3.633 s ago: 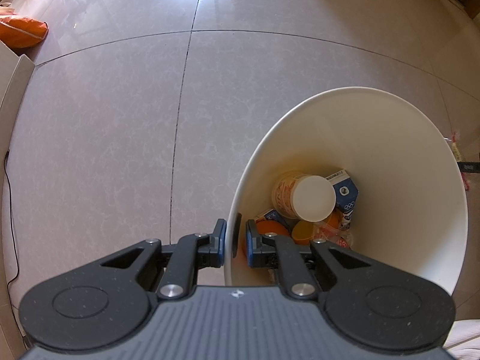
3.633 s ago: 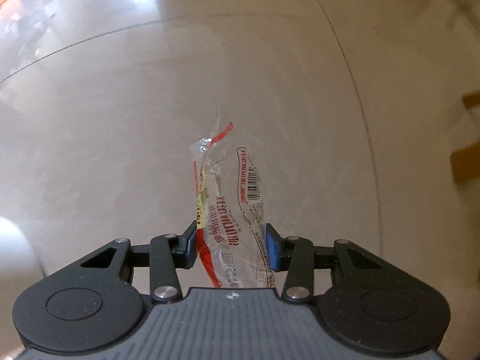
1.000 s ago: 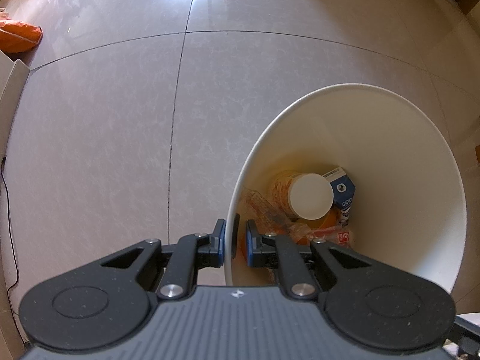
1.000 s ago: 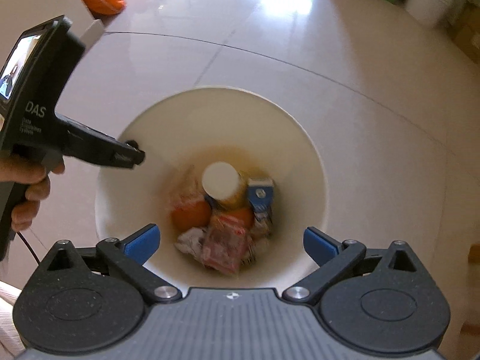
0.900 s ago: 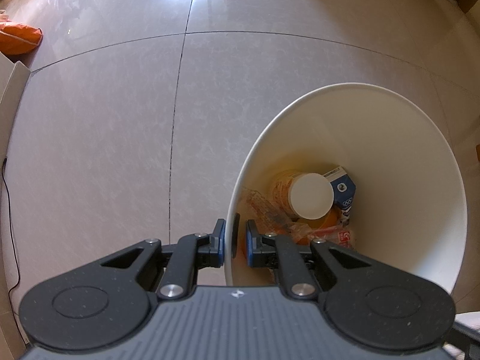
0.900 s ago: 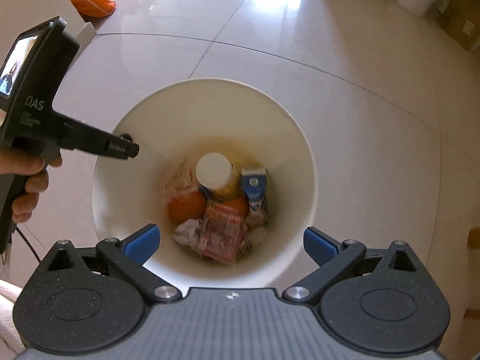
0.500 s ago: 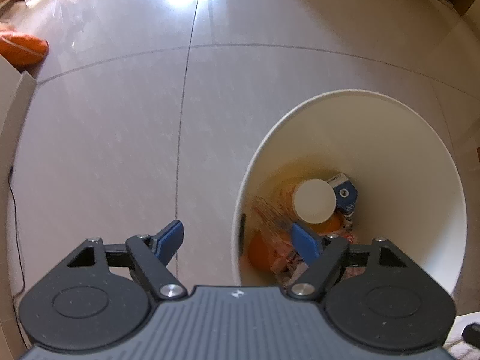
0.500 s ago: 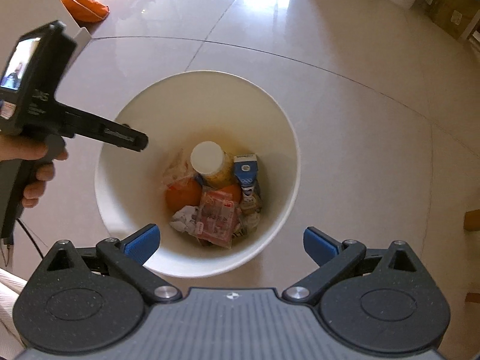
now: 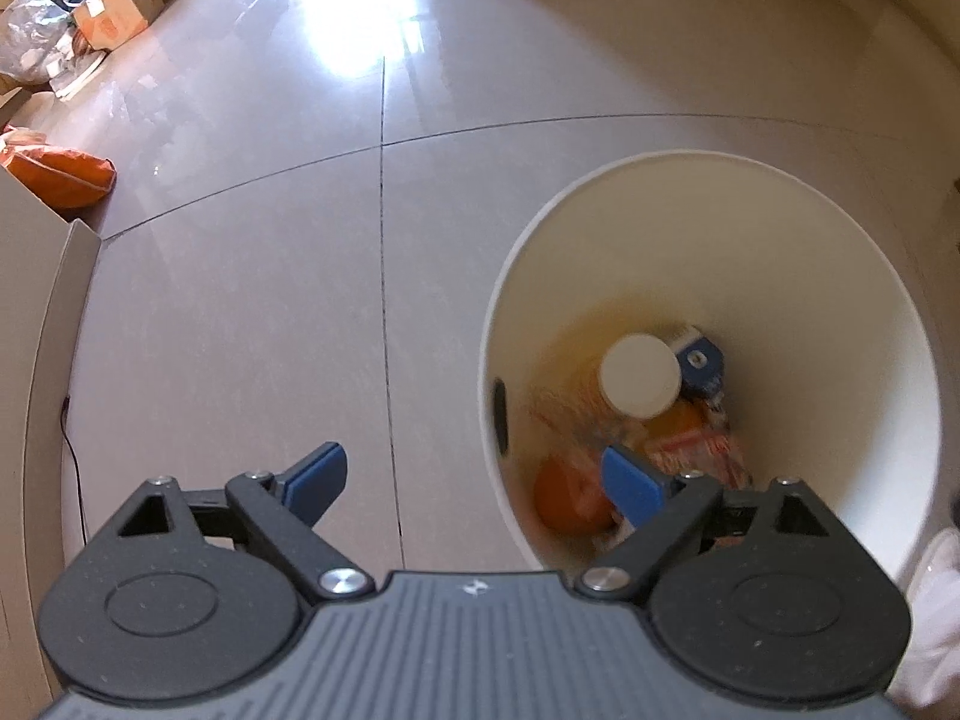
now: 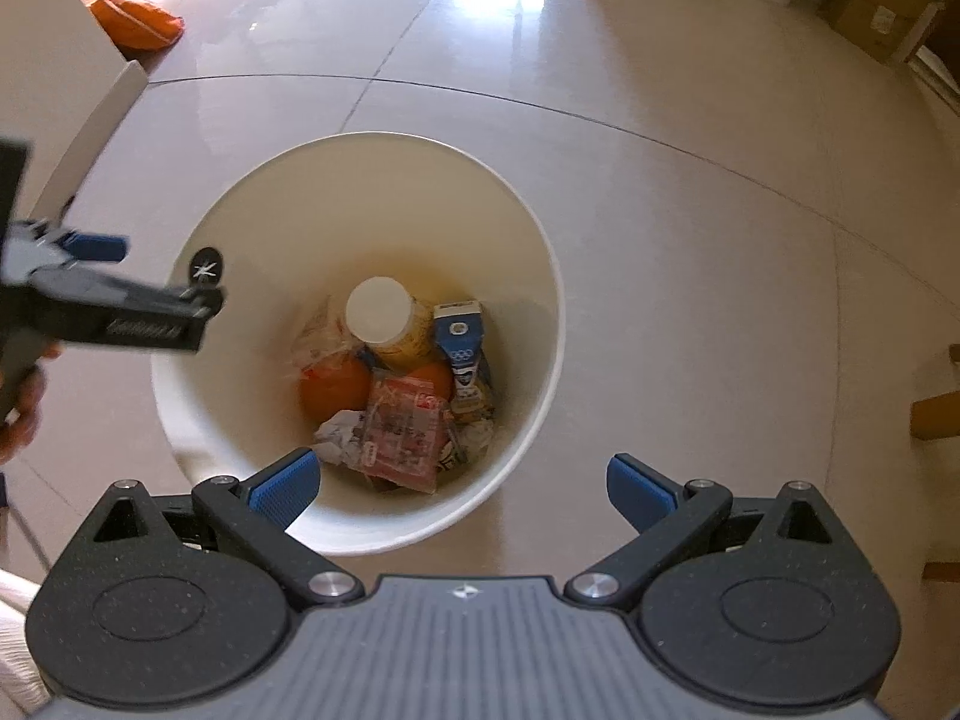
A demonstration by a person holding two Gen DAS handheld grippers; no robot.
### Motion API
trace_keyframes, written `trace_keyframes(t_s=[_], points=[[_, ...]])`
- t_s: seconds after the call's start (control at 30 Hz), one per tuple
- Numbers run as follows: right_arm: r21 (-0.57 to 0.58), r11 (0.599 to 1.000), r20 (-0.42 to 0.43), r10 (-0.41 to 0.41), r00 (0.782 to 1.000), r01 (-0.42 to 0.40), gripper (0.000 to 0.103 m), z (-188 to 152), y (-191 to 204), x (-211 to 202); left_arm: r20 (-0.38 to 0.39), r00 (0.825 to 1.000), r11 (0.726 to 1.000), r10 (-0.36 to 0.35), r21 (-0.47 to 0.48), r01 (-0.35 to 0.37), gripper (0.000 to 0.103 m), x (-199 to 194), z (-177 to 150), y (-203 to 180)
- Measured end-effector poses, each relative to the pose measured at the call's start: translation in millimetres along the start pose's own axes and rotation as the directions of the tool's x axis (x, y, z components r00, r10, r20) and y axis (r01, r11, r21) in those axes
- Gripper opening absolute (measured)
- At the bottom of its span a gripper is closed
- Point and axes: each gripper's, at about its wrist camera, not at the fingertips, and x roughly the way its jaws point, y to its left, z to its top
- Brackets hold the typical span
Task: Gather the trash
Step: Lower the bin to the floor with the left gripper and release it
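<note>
Hovering over bin [image 10: 528, 252], both sets of jaws wide and empty.
Left gripper [image 9: 474, 477] jaws just opened beside rim; right gripper [image 10: 462, 483] above; trash [image 10: 396, 414] at bin bottom.

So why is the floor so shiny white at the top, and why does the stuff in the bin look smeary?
Both wrist views: bright light glares off the glossy floor tiles near the top. Left wrist view: the trash in the white bin is motion-blurred; right wrist view: it looks sharper. Both fisheye views bend the tile lines into curves.

Trash [image 10: 401, 420] inside bin [image 10: 528, 252]
</note>
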Motion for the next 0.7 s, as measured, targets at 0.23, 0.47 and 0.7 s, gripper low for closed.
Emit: trace_keyframes(t_s=[0.23, 0.47, 0.7], points=[[0.023, 0.998, 0.01, -0.051, 0.999, 0.051, 0.103, -12, 1, 3, -0.005, 1.0, 0.997, -0.004, -0.072, 0.004, 0.092, -40, -28, -14], [0.057, 0.995, 0.024, -0.079, 0.997, 0.078, 0.103, -32, 1, -22, -0.009, 0.999, 0.988, 0.053, -0.144, -0.053, 0.093, -79, -58, -36], [0.092, 0.987, 0.047, -0.138, 0.989, 0.134, 0.103, -49, 0, -52, 0.009, 0.998, 0.969, 0.066, -0.239, -0.062, 0.093, -119, -72, -41]])
